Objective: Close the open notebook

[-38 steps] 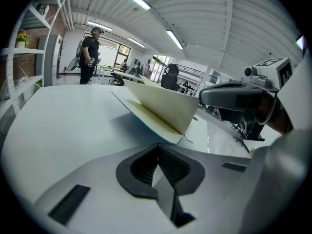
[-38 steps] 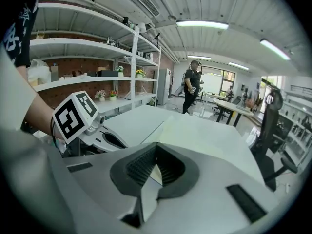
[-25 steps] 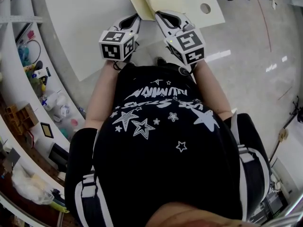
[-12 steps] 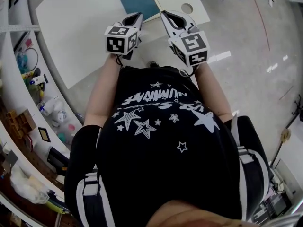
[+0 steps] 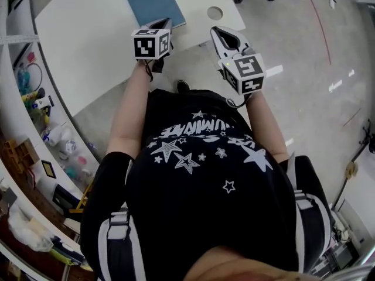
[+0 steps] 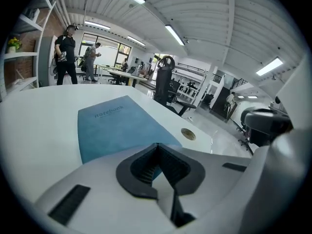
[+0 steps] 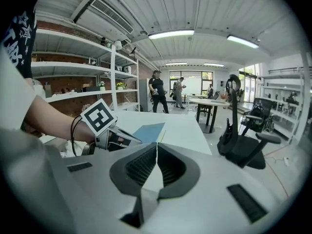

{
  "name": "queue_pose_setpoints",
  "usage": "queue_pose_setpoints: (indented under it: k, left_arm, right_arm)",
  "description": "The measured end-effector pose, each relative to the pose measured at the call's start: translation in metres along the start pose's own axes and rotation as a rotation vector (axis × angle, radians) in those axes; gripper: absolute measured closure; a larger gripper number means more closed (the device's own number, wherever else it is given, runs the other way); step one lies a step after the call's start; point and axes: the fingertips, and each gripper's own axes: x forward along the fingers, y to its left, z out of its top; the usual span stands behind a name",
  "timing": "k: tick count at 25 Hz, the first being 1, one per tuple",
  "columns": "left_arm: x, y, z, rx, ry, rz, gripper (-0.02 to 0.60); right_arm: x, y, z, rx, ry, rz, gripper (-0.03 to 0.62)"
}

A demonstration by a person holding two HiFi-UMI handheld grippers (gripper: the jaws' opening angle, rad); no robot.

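**Closed notebook, both grippers clear of it**

The notebook lies shut and flat on the table, blue cover up. A round hole in the table top sits to the notebook's right. My left gripper hangs just short of the notebook's near edge. Its jaws are drawn together with nothing between them, and its view shows no contact with the cover. My right gripper is off to the notebook's right and nearer to me, well apart from it. Its jaws also meet, and they hold nothing.

By my reading the closing itself is done, and what remains is to leave the notebook as it lies. To do that well:

- I should keep both pairs of jaws together, so that no fingertip can catch the cover's free edge.
- I should check from the left gripper view that the cover sits flush and is not sprung up.
- If it has lifted, a light press with the closed left tips near the free edge should settle it, without sliding the notebook.
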Motion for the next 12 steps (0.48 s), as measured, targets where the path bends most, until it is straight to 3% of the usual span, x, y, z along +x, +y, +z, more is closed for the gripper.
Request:
queue_pose_setpoints:
  k: [7, 12]
  left_arm:
    - [-0.041, -0.010, 0.022, -0.073, -0.133, 0.029, 0.569]
    - [-0.089, -0.023, 0.035, -0.071, -0.227, 0.023, 0.569]
  right_arm:
    - [0.004, 0.002, -0.001, 0.002, -0.019, 0.054, 0.585]
    - [0.018, 0.023, 0.017, 0.004, -0.076, 0.089, 0.585]
